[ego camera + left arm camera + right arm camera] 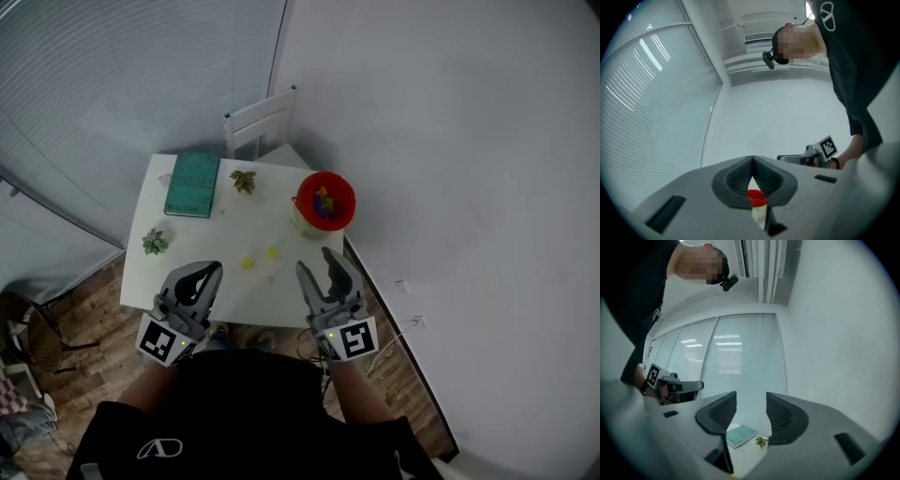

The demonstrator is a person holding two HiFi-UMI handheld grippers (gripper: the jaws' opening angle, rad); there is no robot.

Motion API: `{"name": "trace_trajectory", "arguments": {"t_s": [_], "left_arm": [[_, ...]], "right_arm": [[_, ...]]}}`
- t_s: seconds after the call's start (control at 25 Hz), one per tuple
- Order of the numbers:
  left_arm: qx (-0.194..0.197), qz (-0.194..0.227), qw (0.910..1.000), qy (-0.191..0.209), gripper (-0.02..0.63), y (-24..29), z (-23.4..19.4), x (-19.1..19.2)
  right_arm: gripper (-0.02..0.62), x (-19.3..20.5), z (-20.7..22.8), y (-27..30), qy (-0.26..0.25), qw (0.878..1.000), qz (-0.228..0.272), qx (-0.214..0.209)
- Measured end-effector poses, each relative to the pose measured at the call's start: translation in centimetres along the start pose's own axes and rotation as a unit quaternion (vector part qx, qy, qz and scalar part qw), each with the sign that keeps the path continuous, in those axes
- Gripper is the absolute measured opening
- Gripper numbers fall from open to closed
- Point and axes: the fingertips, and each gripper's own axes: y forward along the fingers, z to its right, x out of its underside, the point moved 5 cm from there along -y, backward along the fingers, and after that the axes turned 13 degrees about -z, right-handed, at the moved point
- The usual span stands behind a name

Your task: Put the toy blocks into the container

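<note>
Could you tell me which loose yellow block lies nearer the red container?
The right-hand yellow block; the left-hand yellow block sits farther from the container.

Small white table [211,248] in a corner, white slatted chair [262,122] behind it. Window blinds [122,84] left, plain white wall [450,141] right, wood floor [80,309].
</note>
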Motion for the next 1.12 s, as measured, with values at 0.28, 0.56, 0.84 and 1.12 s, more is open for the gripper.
{"name": "trace_trajectory", "arguments": {"t_s": [0.28, 0.56, 0.84, 1.12], "left_arm": [[-0.009, -0.001, 1.0000, -0.001, 0.005, -0.7, -0.1, 0.2], [-0.023, -0.007, 0.9997, -0.009, 0.005, -1.5, -0.2, 0.8], [-0.047, -0.018, 0.9986, -0.017, 0.005, -3.1, -0.6, 1.6], [-0.067, -0.032, 0.9969, -0.025, 0.005, -4.5, -1.1, 2.7]], "right_arm": [[0.207, 4.4, 1.5, 4.8, 0.012, 0.998, -0.057, -0.010], [0.207, 13.4, 2.4, 10.5, 0.007, 0.981, -0.190, -0.035], [0.210, 22.5, 1.2, 14.1, 0.005, 0.942, -0.325, -0.083], [0.216, 29.5, 0.3, 15.7, -0.004, 0.891, -0.439, -0.118]]}}
